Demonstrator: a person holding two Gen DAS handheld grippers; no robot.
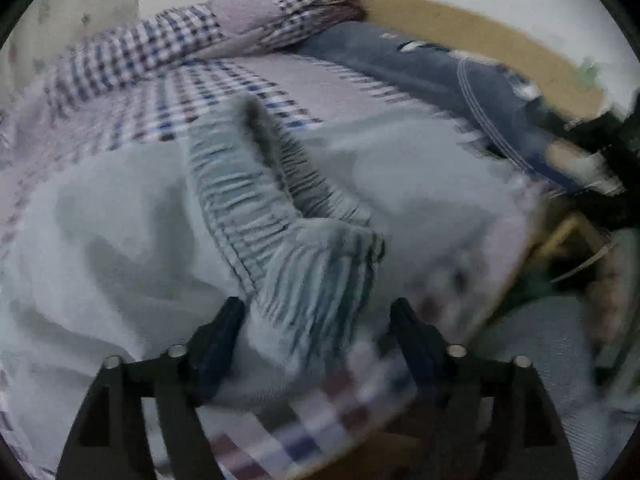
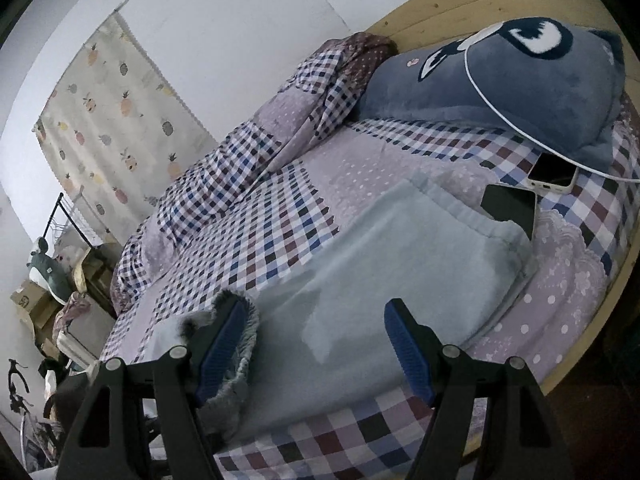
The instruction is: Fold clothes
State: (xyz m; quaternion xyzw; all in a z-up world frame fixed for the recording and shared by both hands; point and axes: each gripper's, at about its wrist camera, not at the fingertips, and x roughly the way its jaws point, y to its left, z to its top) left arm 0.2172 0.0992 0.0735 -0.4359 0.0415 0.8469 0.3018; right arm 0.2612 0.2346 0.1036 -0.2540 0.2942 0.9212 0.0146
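A pale blue-grey garment [image 2: 380,248] lies spread on the checked bedsheet [image 2: 280,232]. In the left wrist view it is rumpled [image 1: 120,240], and its ribbed band [image 1: 256,216] runs from the bed down between the fingers. My left gripper [image 1: 316,320] is open wide with that ribbed fabric loose in the gap; the view is blurred. My right gripper [image 2: 316,332] is open over the garment's near edge. A ribbed, fuzzy-edged part of the garment [image 2: 240,376] bunches against its left finger [image 2: 224,340].
A grey plush pillow [image 2: 500,80] with a white cable [image 2: 492,108] lies at the headboard [image 2: 440,4]. Two phones [image 2: 554,176] [image 2: 512,204] rest by the garment's far corner. A rolled checked quilt [image 2: 240,148] lines the wall side. Boxes and clutter [image 2: 48,280] stand beyond the bed.
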